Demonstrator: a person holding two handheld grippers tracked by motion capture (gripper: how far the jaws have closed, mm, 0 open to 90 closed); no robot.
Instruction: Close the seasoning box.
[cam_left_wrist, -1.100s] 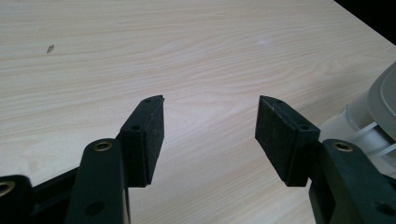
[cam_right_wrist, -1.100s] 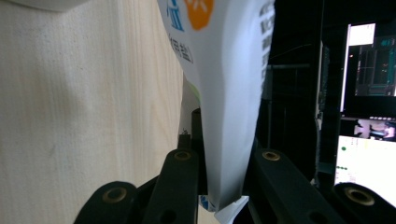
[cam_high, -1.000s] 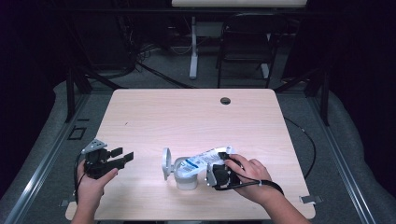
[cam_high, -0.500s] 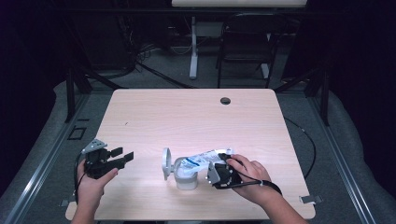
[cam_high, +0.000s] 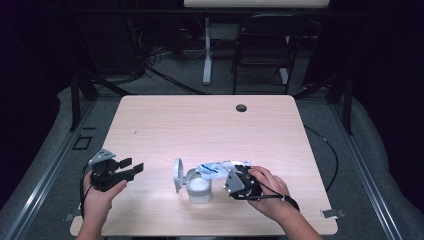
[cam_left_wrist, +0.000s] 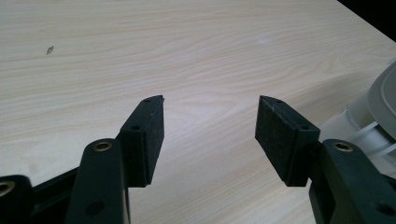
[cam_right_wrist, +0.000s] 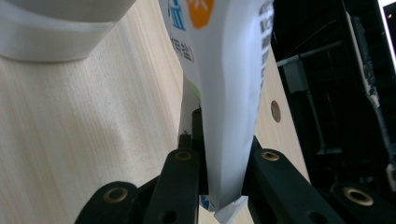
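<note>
A white plastic bag (cam_high: 216, 168) with blue and orange print lies tilted over a white open container (cam_high: 199, 189), whose grey lid (cam_high: 178, 175) stands hinged up at its left. My right gripper (cam_high: 239, 181) is shut on the bag's end; in the right gripper view the bag (cam_right_wrist: 224, 88) is pinched between the two black jaws and the container's rim (cam_right_wrist: 56, 32) lies beyond it. My left gripper (cam_high: 131, 168) stands open near the table's front left, nothing between its pads (cam_left_wrist: 148, 135), with the container's edge (cam_left_wrist: 373, 116) off to its right.
The light wooden table (cam_high: 200, 125) has a round cable hole (cam_high: 241, 107) near its far edge. A dark chair (cam_high: 262, 50) and a desk leg (cam_high: 207, 50) stand behind the table. A black cable (cam_high: 327, 150) runs past the right edge.
The right hand with the bag has shifted very slightly toward the container. The left gripper has kept still.
</note>
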